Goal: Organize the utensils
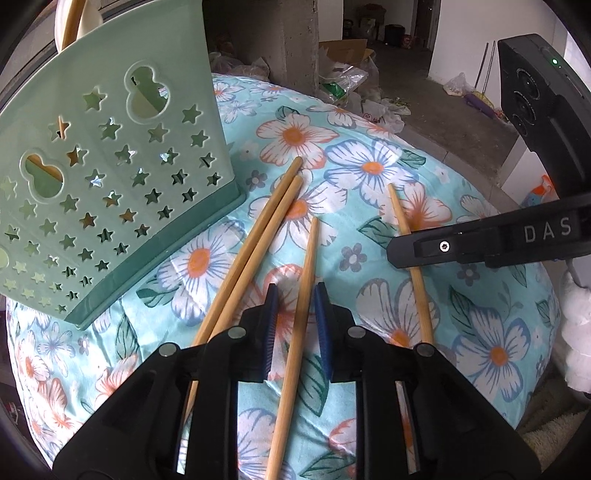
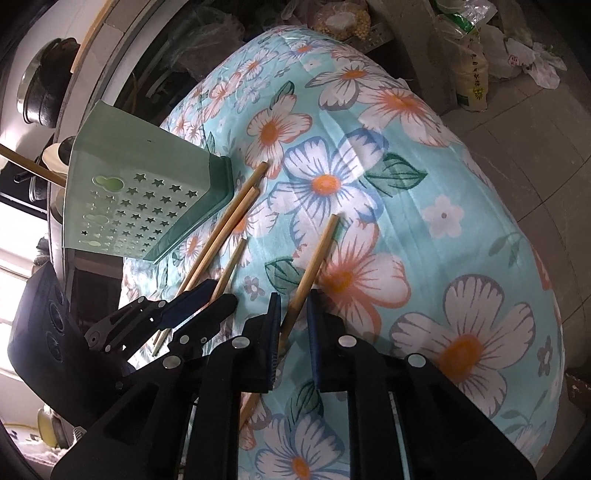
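Observation:
Several bamboo chopsticks lie on a floral tablecloth [image 1: 369, 122]. My left gripper [image 1: 295, 295] is open, its blue pads either side of one chopstick [image 1: 306, 269] without touching it. A pair of chopsticks [image 1: 258, 236] lies to its left. My right gripper [image 2: 293, 299] is open around another chopstick [image 2: 319, 251]; it shows in the left wrist view [image 1: 397, 254] over that chopstick [image 1: 400, 214]. A green utensil holder [image 1: 110, 166] with star holes stands at left, also in the right wrist view [image 2: 147, 192], with a chopstick [image 1: 72, 22] in it.
The table edge curves away at the right, with a tiled floor [image 2: 517, 122] below. Plastic bags [image 1: 347, 81] and a cardboard box [image 1: 343, 50] lie on the floor behind. A concrete pillar [image 1: 295, 37] stands at the back. A pot [image 2: 44, 88] sits at far left.

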Motion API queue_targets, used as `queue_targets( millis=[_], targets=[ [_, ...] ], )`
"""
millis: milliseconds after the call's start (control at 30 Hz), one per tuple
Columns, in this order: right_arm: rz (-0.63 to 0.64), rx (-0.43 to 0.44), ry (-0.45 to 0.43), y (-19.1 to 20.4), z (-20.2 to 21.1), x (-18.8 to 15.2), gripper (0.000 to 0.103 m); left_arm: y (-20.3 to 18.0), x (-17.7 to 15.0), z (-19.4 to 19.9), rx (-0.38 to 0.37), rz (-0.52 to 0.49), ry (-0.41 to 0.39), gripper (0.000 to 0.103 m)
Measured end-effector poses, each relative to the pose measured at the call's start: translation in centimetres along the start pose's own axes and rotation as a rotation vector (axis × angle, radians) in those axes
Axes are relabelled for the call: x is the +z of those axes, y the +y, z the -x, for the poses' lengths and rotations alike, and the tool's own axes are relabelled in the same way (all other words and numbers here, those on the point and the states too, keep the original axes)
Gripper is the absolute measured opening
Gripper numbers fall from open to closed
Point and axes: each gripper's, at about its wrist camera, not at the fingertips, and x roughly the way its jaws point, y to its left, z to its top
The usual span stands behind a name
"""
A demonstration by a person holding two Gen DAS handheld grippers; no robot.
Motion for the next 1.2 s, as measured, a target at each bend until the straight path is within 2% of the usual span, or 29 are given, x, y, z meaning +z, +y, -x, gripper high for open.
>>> queue_targets(
  millis=[867,1000,1200],
  targets=[
    [-0.036,0.035,0.009,-0.7,0.2,0.1,0.013,0.0,0.0,0.1,-0.001,0.002,-0.001,0.018],
    [-0.052,0.050,0.008,-0.9,0.2,0.2,0.013,0.0,-0.1,0.0,-0.004,-0.004,-0.004,0.009],
    [-0.065,0.075,-0.012,-0.9,0.9,0.3,0.012,-0.1,-0.1,0.2,-0.007,-0.007,-0.010,0.006]
  ],
)
